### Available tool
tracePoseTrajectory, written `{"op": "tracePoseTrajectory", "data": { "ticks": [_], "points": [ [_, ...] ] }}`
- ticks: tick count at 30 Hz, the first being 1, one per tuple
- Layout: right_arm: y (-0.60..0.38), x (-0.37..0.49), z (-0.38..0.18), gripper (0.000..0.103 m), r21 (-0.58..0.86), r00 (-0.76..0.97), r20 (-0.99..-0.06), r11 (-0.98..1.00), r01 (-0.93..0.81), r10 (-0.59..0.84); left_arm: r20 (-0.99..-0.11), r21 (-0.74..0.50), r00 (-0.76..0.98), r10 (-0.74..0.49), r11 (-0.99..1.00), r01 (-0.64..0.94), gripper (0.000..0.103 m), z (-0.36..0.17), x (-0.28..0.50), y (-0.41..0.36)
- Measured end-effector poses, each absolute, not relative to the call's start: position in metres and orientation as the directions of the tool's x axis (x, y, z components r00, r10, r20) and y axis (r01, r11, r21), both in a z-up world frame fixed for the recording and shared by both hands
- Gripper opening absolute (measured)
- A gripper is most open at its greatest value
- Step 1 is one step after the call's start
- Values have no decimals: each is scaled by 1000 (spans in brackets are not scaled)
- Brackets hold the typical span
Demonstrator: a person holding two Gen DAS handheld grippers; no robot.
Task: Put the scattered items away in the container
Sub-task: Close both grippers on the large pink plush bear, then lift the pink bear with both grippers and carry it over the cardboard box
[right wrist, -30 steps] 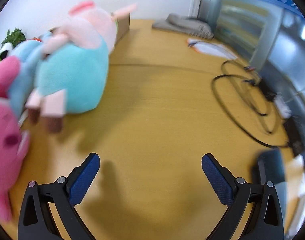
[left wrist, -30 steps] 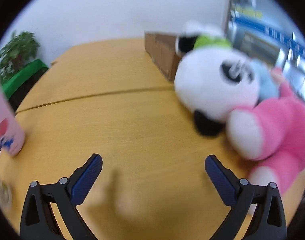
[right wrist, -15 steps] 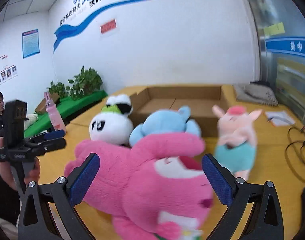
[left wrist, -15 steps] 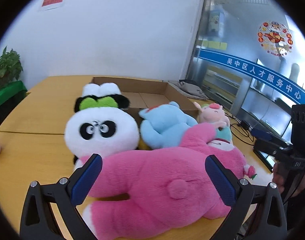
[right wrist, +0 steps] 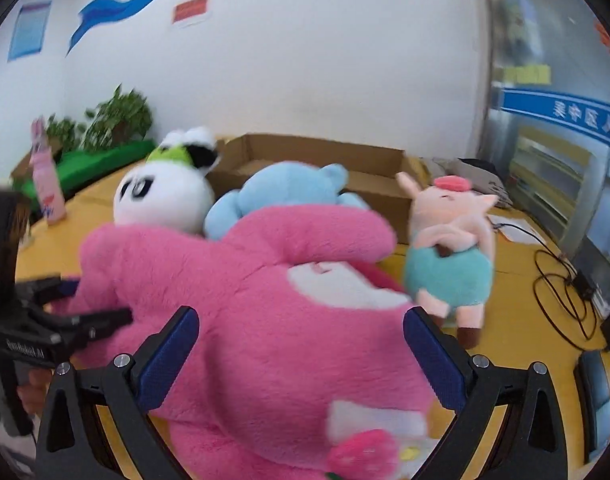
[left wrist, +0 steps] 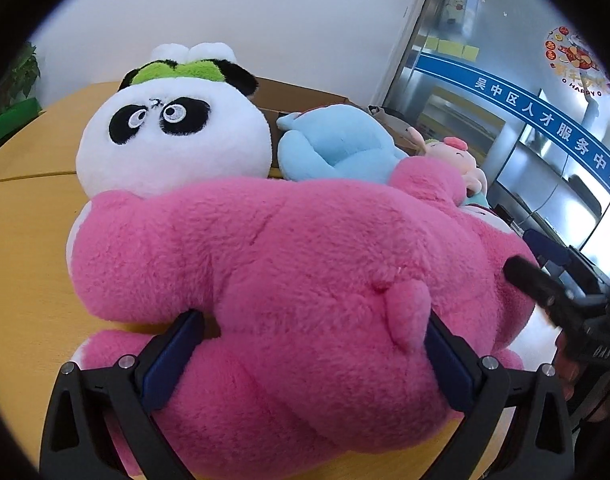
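Left wrist view: the left gripper (left wrist: 309, 354), which half a second ago hung short of the toys, now has its jaws wide apart on either side of the pink plush bear (left wrist: 305, 264), the blue pads (left wrist: 167, 364) against or just beside its rump and not yet squeezing. Behind the bear sit the panda plush (left wrist: 173, 140) and the light-blue plush (left wrist: 337, 148) on the wooden table (left wrist: 21, 240), with the cardboard box (left wrist: 301, 94) beyond them. The other tool's finger shows at the right edge.

Right wrist view: the right gripper (right wrist: 301, 356) has likewise moved in from the opposite end, jaws spread around the bear's (right wrist: 273, 320) head; motion blur leaves it unclear whether the pads touch the fur. The pink pig plush (right wrist: 449, 252) stands just beside the bear, the open box (right wrist: 369, 168) behind all four toys.

The approach appears finished; a two-handed clamp and lift into the box seems the step at hand. No toy is boxed yet.
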State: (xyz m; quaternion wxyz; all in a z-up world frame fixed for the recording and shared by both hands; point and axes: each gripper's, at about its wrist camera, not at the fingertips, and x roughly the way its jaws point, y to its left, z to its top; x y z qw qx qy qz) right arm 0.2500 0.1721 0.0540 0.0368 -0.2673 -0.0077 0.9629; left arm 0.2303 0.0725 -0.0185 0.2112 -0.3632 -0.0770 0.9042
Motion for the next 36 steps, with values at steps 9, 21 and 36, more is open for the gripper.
{"op": "tracePoseTrajectory", "data": {
  "ticks": [9, 21, 36],
  "points": [
    [215, 233, 12, 103, 240, -806, -592, -958, -156, -17, -613, -302, -653, 444, -896, -326, 103, -20, 230, 72],
    [219, 232, 7, 103, 239, -825, -561, -968, -80, -71, -620, -340, -616, 486, -874, -347, 103, -17, 227, 67],
    [227, 214, 19, 103, 213, -729, -661, -976, 44, -177, -586, -419, -570, 576, -818, -395, 103, -12, 225, 55]
  ]
}}
